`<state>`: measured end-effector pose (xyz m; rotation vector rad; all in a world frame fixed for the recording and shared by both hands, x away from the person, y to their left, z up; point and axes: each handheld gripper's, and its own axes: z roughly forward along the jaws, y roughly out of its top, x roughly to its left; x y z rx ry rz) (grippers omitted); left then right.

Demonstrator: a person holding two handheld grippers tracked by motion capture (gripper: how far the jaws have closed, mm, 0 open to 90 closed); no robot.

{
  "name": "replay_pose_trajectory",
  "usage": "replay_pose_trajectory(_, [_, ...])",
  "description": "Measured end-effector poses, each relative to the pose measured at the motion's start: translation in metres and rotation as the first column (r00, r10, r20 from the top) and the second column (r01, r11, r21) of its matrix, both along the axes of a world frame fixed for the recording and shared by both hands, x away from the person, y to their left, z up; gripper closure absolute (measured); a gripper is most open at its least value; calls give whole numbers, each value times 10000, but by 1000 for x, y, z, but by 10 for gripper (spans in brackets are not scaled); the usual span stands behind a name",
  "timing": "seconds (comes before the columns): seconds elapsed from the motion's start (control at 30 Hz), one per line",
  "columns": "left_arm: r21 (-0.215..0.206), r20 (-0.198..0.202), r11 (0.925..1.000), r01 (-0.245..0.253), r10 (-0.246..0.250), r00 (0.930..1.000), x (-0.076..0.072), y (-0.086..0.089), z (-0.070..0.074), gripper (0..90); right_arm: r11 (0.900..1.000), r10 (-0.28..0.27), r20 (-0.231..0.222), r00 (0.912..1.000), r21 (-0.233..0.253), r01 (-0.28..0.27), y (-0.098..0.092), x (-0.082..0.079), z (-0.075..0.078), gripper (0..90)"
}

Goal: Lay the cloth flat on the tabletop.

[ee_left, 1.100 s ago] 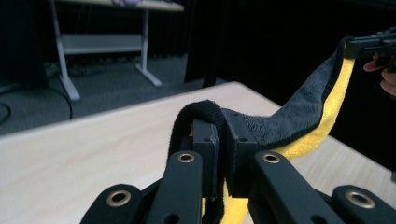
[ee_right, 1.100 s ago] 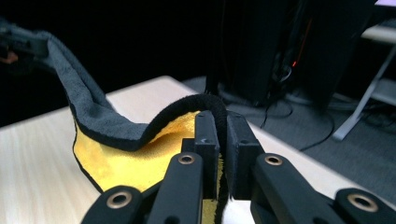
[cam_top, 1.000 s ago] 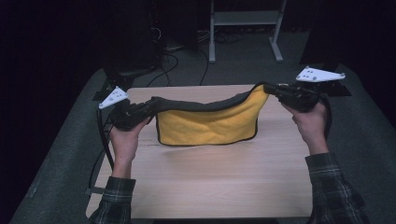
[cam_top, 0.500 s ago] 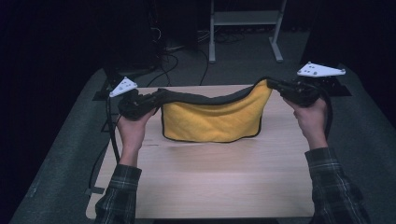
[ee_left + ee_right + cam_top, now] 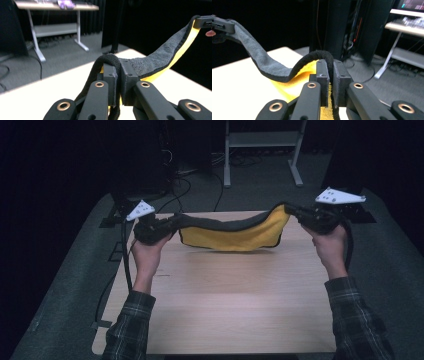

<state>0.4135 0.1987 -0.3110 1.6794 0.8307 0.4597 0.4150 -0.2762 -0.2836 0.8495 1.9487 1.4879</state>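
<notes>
So here's the setup, going across from the left, with everything placed off the wooden table (image 5: 220, 305). The left gripper (image 5: 167, 226) sits over the table's far left corner, held up in the person's left hand (image 5: 146, 251), with its black cable (image 5: 123, 255) dropping down past the table's left edge. In the left gripper view the jaws are pinched tight on the black-piped edge of the cloth (image 5: 160, 60), with the hem looping up over the top of the jaw blocks. No gap between them that I can see beyond the fabric itself.

The cloth (image 5: 235, 231) is a two-sided thing, yellow on one face and dark grey on the other, and it hangs stretched between the two grippers over the far half of the table. The middle sags down; I can't tell whether its bottom edge touches the tabletop or hangs just above it. The grey side folds over along the top, and the yellow faces the person.

Over at the table's far right corner, the right gripper (image 5: 299, 213) is held a bit higher than the left one, gripped by the right hand (image 5: 330, 245). The right gripper view shows the same deal: jaws clamped together on the cloth's (image 5: 262, 65) piped corner, yellow terry bunched right below them. Past the table's far edge there's a grey metal stand (image 5: 262, 150) on the carpet.
</notes>
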Motion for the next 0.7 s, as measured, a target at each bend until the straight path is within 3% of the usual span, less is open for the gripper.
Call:
replay_pose_trajectory(0.1, [-126, -581, 9997, 206, -213, 9981, -6, 1, -23, 844, 9996, 147, -436, 9989, -250, -158, 0, -7, -22, 838])
replay_pose_trajectory(0.23, [20, -1144, 9991, 421, -416, 9926, -17, 1, -45, 844, 9988, 313, -1018, 9943, -350, -351, 0, -15, -46, 837])
replay_pose_trajectory(0.7, [525, -2031, 9957, 764, -643, 9771, -53, 14, -79, 843, 9950, 881, -2133, 9730, -273, -960, -5, -49, -91, 837])
